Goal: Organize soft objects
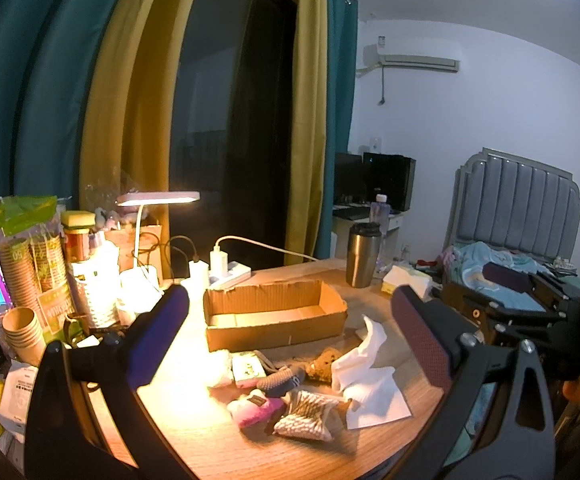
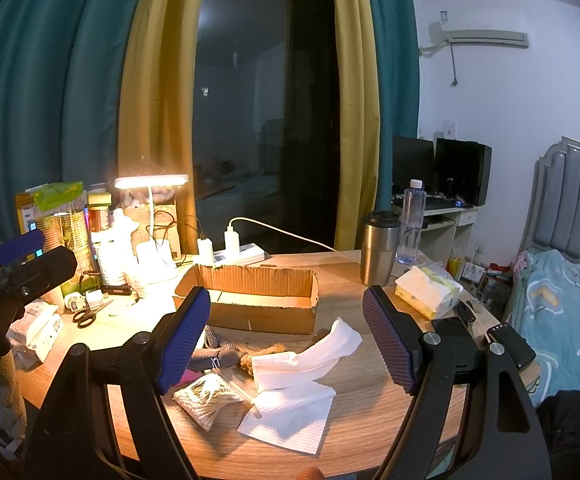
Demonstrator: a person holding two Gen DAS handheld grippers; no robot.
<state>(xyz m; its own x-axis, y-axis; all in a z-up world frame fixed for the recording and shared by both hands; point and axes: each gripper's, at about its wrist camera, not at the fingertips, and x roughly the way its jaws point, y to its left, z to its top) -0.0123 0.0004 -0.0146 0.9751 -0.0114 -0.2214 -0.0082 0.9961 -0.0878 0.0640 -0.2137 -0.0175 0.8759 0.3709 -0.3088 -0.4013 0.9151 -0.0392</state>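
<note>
- Right gripper [image 2: 287, 336]: jaws wide apart, nothing held; white tissue [image 2: 310, 356] dead ahead, long axis slanting toward cardboard box [image 2: 249, 304].
- Left gripper [image 1: 290, 332]: agape, nothing held, further off.

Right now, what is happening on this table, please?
A person holds two grippers above a wooden table; the left gripper and the right gripper are both open and hold nothing. Small soft things lie in a loose pile: white tissue, a bag of cotton swabs, a pink plush item and a small brown toy. The cardboard box behind them looks empty, so sorting has not yet begun.
</note>
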